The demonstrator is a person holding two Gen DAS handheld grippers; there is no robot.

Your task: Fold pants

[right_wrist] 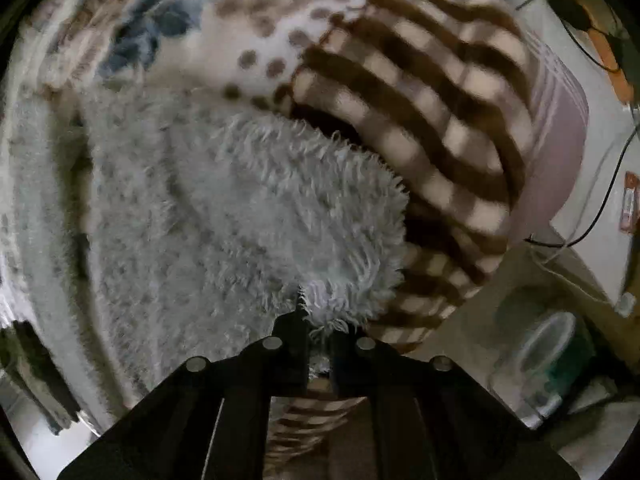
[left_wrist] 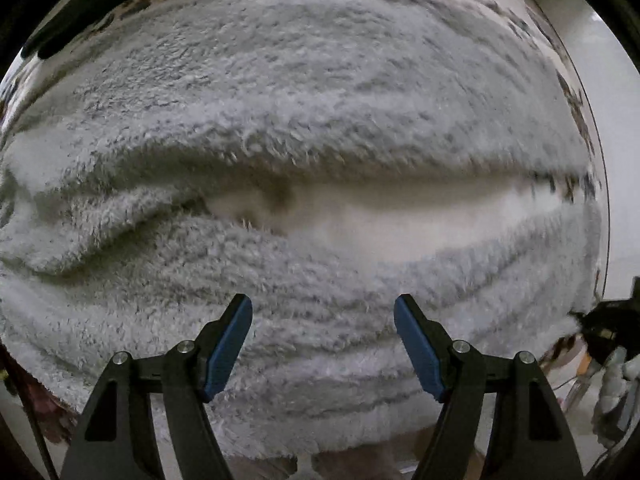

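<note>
Beneath our left gripper [left_wrist: 323, 312], spread and empty, the fluffy grey pants [left_wrist: 304, 120] cover a patterned bedspread [right_wrist: 256, 28]. Our right gripper [right_wrist: 318, 322] pinches their edge; a brown checked blanket [right_wrist: 432, 92], somewhat blurred, crowds alongside.

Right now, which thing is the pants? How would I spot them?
Find the spotted, flowery bedspread. The pants lie across it, beside a brown checked blanket, with the right gripper pinching one edge. Only they are plain pale grey and shaggy.
</note>
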